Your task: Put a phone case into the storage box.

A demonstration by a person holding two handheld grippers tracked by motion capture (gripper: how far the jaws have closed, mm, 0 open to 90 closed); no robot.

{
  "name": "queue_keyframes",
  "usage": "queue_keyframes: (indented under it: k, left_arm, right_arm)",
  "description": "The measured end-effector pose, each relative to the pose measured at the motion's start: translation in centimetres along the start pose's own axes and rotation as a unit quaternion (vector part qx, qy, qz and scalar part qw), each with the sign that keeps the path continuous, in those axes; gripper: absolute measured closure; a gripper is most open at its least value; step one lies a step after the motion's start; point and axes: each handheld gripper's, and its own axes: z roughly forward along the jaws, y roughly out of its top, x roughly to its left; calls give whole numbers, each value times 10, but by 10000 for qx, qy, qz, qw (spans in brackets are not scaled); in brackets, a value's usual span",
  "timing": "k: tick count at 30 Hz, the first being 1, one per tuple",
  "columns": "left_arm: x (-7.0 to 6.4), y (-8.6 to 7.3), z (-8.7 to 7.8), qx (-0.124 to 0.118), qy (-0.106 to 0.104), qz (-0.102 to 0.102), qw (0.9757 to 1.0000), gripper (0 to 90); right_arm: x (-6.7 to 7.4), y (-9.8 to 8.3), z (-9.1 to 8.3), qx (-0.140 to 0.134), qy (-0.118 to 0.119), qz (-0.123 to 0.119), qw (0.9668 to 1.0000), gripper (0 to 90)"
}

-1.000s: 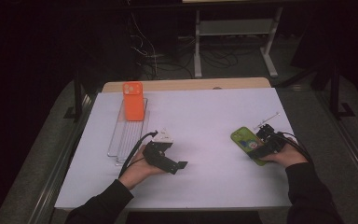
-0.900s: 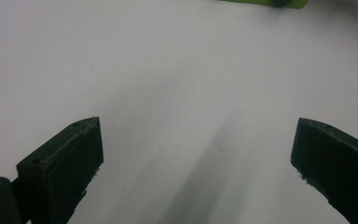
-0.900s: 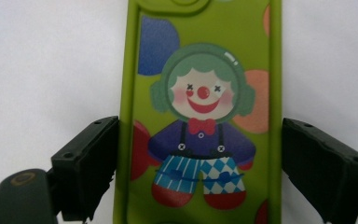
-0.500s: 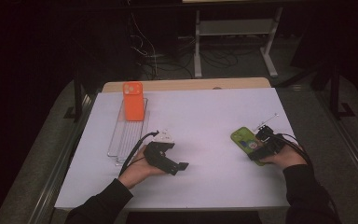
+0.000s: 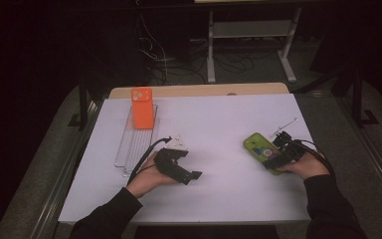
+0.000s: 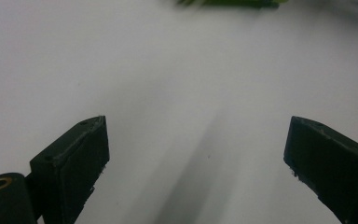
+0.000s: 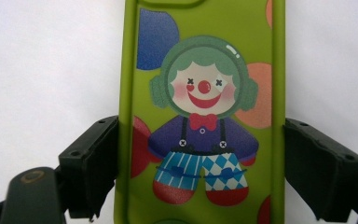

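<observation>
Right gripper view: my right gripper (image 7: 200, 172) jaws clamp the green phone case (image 7: 200, 93) edges. Left gripper (image 6: 193, 168) jaws just closing partway, apart, empty. Case ready to lift.

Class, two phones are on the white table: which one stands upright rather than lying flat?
The orange phone, propped upright at the far end of the clear ridged rack. The green clown-print phone lies flat between the right gripper jaws.
</observation>
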Motion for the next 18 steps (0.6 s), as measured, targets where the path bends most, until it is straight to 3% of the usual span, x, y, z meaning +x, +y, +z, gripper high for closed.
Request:
queue_keyframes:
  k: [5,10,13,18]
  left_arm:
    - [4,12,-3,-48,-22,227,9997,59]
    - [11,25,-8,-111,-81,497,9987,57]
    - [13,32,-12,-175,-163,649,9976,56]
    - [15,43,-16,-181,-274,943,9950,54]
  right_arm:
    - [12,10,0,-69,256,-564,9981,155]
    - [31,26,0,-61,516,-1181,9916,154]
    - [40,36,-1,-56,606,-1513,9866,154]
    - [57,54,-3,-107,741,-2123,9743,153]
